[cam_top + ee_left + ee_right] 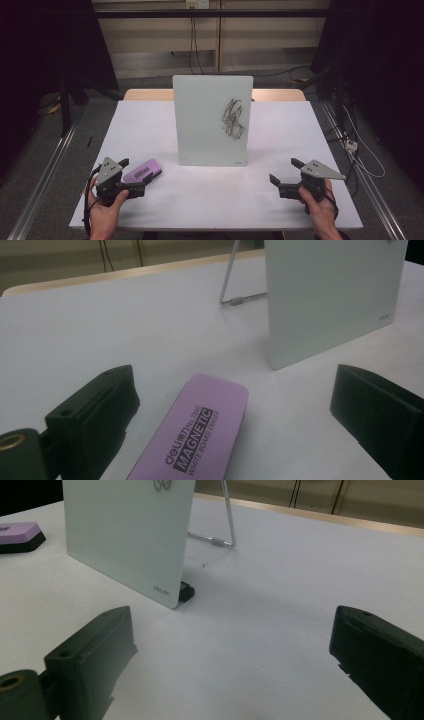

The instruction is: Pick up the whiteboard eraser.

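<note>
From the high view you get the whole white table (215, 200), smooth and matte, with a tan wooden edge at its far side. At its middle stands your landmark, the small glass whiteboard (212, 120): a pale, glossy, round-cornered panel, upright and leaning slightly back, with a black scribble (234, 118) on its right half. The high view gives you that scribble whole; the right gripper view catches just its lowest loops at the top of the board. The gripper views give you instead what the board hides from above: a thin metal wire stand (235, 287) propping it from behind, and, in the right gripper view, a small black foot (186, 591) under the board's near corner.

Your left gripper (134, 176) sits left of the board and nearer to you, its jaws spread wide with nothing clamped. The magnetic whiteboard eraser (197, 432) lies flat between them, touching neither in the left gripper view. It is a rounded purple plastic block on a black felt base, printed "MAGNETIC WHITE BOARD ERASER"; only your left gripper view makes that print legible.

Your right gripper (286, 171) rests right of the board, well apart from it, jaws wide and empty over bare tabletop. Nothing stands between either gripper and the board.
</note>
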Motion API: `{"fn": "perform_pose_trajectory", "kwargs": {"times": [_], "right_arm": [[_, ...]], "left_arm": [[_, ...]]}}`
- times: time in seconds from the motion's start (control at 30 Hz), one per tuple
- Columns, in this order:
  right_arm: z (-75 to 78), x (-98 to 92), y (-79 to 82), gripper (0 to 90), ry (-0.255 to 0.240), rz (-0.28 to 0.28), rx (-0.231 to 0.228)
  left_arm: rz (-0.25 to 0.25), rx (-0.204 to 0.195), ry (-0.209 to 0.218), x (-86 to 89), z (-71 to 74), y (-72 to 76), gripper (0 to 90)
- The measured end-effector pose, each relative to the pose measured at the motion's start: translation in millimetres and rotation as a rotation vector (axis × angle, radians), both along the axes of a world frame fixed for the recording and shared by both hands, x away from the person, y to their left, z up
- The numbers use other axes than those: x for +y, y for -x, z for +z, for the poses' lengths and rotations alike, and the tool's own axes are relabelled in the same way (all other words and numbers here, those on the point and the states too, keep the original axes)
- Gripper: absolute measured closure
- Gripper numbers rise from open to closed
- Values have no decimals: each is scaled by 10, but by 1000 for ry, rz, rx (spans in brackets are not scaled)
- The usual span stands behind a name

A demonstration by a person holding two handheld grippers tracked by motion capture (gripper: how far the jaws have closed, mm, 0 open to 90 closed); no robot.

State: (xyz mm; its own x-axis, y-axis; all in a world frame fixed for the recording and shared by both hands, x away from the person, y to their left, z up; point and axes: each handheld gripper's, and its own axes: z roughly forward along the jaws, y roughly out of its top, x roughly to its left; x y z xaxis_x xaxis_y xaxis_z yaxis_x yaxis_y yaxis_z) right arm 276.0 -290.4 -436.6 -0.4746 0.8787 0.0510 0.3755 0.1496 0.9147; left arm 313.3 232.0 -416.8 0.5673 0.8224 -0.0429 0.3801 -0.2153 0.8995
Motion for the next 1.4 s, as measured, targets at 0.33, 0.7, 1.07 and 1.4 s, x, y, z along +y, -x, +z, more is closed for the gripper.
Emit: {"fn": "perform_pose_trajectory", "kwargs": {"times": [0.33, 0.7, 1.07, 1.4], "right_arm": [[-6, -1, -10, 40, -11, 6, 6], [-12, 7, -10, 41, -6, 30, 9], [-18, 13, -19, 40, -5, 28, 13], [-21, 40, -47, 40, 5, 42, 16]], "left_arm": [[3, 15, -6, 0, -3, -12, 47], [-17, 37, 19, 33, 20, -89, 77], [-71, 73, -6, 19, 62, -170, 71], [-131, 126, -48, -21, 136, -222, 74]]}}
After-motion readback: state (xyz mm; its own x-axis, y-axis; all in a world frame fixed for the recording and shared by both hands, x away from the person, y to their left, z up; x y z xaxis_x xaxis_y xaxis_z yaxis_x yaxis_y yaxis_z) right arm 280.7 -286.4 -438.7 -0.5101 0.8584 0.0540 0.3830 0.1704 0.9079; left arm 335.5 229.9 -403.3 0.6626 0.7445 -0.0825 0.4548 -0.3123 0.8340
